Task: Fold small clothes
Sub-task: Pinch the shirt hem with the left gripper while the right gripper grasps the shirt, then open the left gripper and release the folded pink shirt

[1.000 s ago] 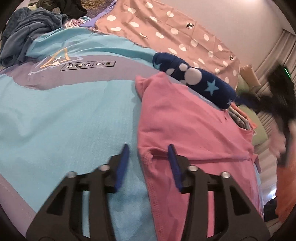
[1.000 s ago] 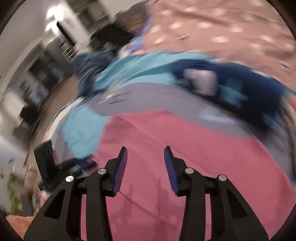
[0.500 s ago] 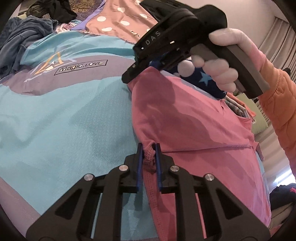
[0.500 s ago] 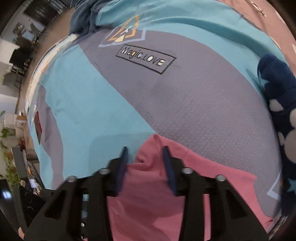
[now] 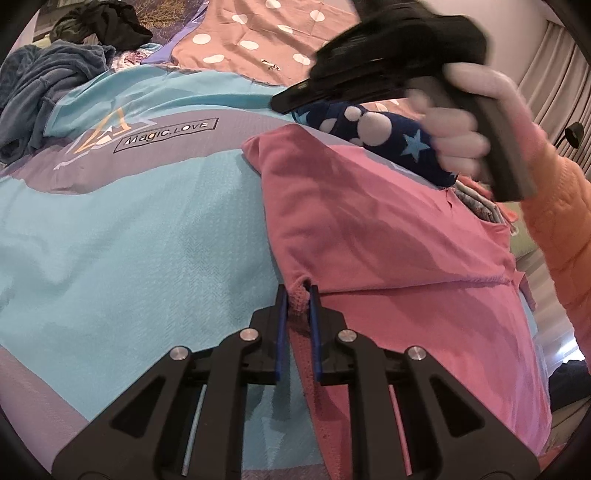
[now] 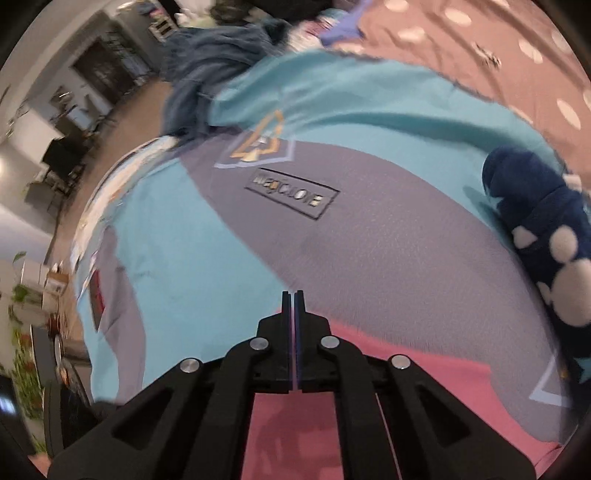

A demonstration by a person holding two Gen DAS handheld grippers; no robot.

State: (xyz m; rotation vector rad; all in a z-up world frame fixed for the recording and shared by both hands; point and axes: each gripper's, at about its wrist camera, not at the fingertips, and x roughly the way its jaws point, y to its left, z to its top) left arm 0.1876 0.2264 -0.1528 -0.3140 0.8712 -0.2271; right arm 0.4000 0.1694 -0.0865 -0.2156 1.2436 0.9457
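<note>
A small pink garment (image 5: 388,240) lies flat on a blue and grey bedspread (image 5: 129,240). My left gripper (image 5: 297,291) is shut on a bunched bit of its left edge. In the left wrist view my right gripper (image 5: 295,101), held by a hand in an orange sleeve, hovers above the garment's far corner. In the right wrist view my right gripper (image 6: 293,295) has its jaws pressed together with nothing seen between them. The pink garment (image 6: 424,398) lies below and behind its fingertips, above the bedspread (image 6: 369,258).
A rolled navy cloth with white dots and stars (image 5: 384,136) lies just beyond the pink garment, also in the right wrist view (image 6: 546,229). A heap of dark blue clothes (image 5: 48,85) sits at the far left. A pink polka-dot sheet (image 5: 258,33) lies behind.
My left gripper closed on the pink garment's edge. My right gripper swung in over the far corner, closed, and has lifted off it, with the corner now lying free.
</note>
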